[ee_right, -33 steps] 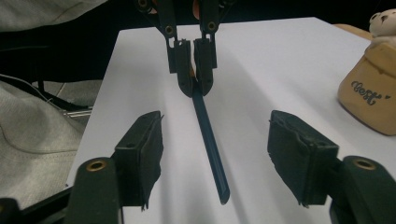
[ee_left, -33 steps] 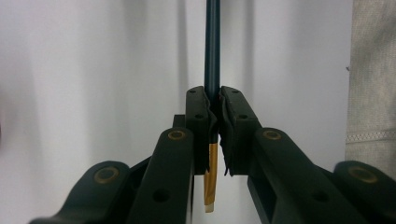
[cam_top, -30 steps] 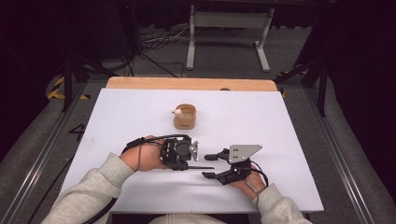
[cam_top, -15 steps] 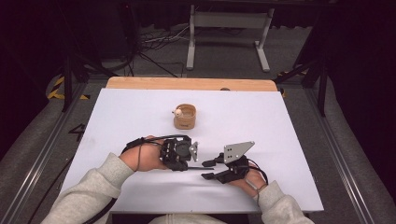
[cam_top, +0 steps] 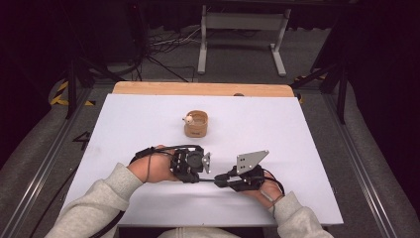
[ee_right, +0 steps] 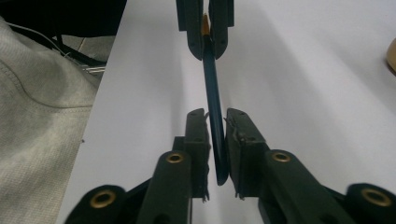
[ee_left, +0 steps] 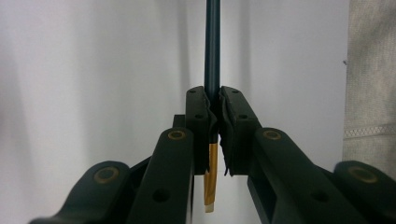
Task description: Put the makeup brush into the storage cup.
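A thin dark blue pen (cam_top: 210,179) with a gold end (ee_left: 211,173) is held level just above the white table top, between both grippers. My left gripper (cam_top: 206,171) is shut on the pen (ee_left: 212,46) near its gold end. My right gripper (cam_top: 219,182) faces it from the right. Its jaws have just been closing, and the pads now press the other end of the pen (ee_right: 212,98). In the right gripper view my right gripper (ee_right: 215,140) is near, with the left gripper's jaws farther along the pen.
A small round wooden cup (cam_top: 196,124) with a pale small thing on its rim stands mid-table beyond the hands. A wooden strip (cam_top: 203,89) borders the white table's far edge. Grey sleeves (ee_right: 37,121) lie along the near side.
My right gripper's jaws have closed onto the pen, and its grey plate has tipped a little. The left gripper and the cup stay where they were.
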`<control>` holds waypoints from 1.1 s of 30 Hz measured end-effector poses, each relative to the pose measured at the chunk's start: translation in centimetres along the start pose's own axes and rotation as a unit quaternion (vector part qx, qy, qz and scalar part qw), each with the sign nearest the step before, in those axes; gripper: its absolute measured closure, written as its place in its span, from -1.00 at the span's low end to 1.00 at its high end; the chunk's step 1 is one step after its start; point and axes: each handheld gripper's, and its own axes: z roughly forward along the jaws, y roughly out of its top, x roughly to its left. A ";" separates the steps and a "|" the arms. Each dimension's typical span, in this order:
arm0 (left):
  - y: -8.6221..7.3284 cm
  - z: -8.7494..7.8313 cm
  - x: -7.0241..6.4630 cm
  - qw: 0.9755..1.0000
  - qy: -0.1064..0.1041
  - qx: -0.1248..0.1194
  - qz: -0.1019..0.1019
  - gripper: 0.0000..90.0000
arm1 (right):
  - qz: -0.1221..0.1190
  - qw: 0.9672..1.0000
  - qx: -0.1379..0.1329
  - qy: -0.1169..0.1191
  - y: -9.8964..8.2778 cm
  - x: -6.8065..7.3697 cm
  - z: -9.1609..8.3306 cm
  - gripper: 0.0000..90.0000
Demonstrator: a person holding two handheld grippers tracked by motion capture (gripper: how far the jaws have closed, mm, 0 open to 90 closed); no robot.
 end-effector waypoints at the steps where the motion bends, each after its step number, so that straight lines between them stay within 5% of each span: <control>1: 0.0 0.0 0.0 1.000 -0.001 0.000 0.000 0.83 | -0.001 1.000 0.002 0.002 0.0 0.0 0.0 0.85; 21: -0.2 0.0 0.0 1.000 0.002 -0.011 -0.003 0.82 | 0.004 1.000 -0.002 0.005 -0.1 0.0 -0.1 0.89; 25: -0.5 -0.4 0.2 1.000 0.005 -0.019 -0.009 0.57 | 0.007 1.000 -0.008 0.002 -0.1 -0.1 -0.3 0.89; 33: -2.2 -0.5 0.4 1.000 -0.002 -0.021 -0.015 0.49 | 0.004 1.000 -0.014 -0.001 -0.1 0.0 -0.5 0.89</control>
